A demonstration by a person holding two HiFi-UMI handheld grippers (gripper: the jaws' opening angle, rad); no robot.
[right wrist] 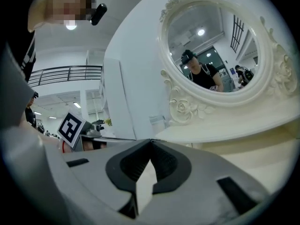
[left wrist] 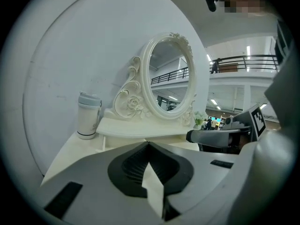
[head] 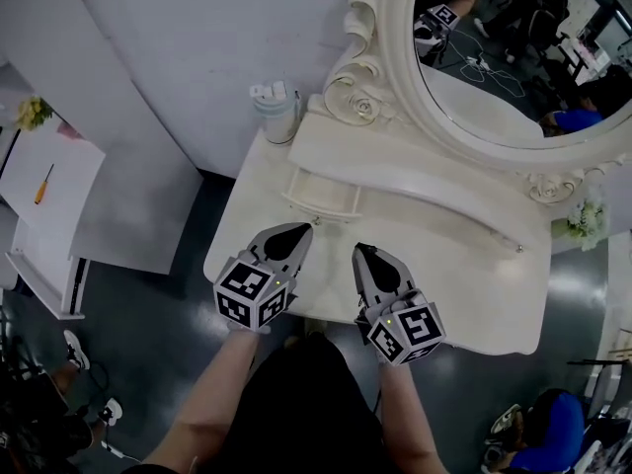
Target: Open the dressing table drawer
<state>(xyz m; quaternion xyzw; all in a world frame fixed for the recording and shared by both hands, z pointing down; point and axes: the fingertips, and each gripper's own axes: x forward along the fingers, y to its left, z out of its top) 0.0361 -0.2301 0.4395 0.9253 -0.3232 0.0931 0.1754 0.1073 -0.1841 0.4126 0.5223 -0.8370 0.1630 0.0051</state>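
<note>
The cream dressing table (head: pixel 464 294) stands under its oval mirror (head: pixel 513 57); from above, no drawer front shows. My left gripper (head: pixel 300 229) hovers over the table top's front left part, jaws shut with nothing between them. My right gripper (head: pixel 361 250) hangs beside it, also shut and empty. In the left gripper view the closed tips (left wrist: pixel 149 144) point at the mirror (left wrist: pixel 168 78), with the right gripper (left wrist: pixel 220 136) alongside. In the right gripper view the closed tips (right wrist: pixel 150 140) face the mirror (right wrist: pixel 215 46), and the left gripper's marker cube (right wrist: pixel 71 128) shows at left.
A white lidded cup (head: pixel 276 113) stands at the table's back left corner, also (left wrist: pixel 88 115). A low raised shelf (head: pixel 321 200) runs below the mirror. A white partition (head: pixel 148 87) backs the table. A side shelf holding a screwdriver (head: pixel 42 184) is at far left; flowers (head: pixel 585 220) at right.
</note>
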